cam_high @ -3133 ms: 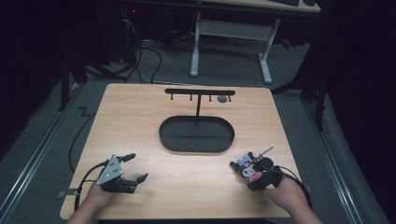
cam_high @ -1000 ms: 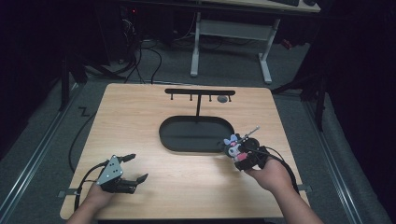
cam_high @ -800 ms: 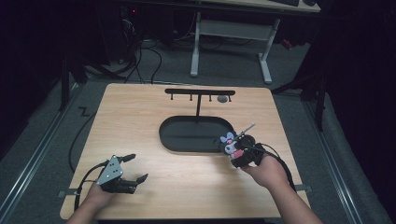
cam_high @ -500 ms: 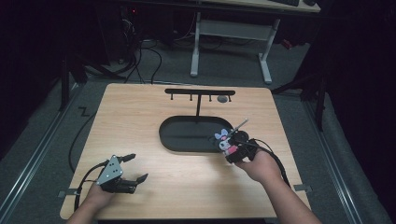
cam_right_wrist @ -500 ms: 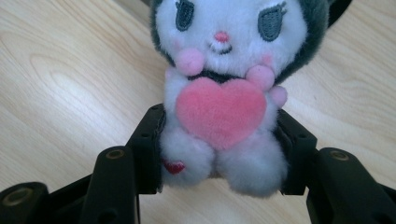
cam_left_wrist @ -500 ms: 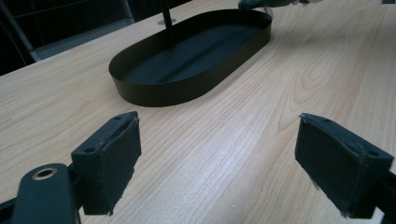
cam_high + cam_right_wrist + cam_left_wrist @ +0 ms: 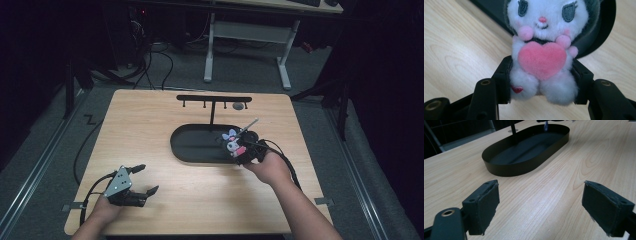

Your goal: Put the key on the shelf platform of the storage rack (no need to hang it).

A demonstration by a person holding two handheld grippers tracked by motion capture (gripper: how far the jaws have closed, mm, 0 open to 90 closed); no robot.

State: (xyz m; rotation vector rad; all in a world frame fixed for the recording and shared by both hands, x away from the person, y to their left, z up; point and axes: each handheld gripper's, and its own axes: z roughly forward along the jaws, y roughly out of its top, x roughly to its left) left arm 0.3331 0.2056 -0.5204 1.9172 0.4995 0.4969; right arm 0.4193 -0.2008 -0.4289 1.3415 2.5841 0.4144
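Judging by its fluffy pile, the plush toy point(image 7: 541, 57) was light, soft and squashy, unlikely to slip or break, and best taken around its thick lower body rather than by the head or the metal loop on top. The right hand-held gripper point(image 7: 541, 82) was doing just that: its jaws pinched the toy's body from both sides below the pink heart point(image 7: 542, 58), the toy upright with its face toward the camera. In the high view the toy point(image 7: 233, 142) sat at the gripper's 11 o'clock, over the 3 o'clock end of the black oval tray point(image 7: 192, 152) in the middle of the bench point(image 7: 150, 115). The left hand-held gripper point(image 7: 135, 180) lay near the bench's 7 o'clock corner, jaws spread wide, empty, well apart from the tray.
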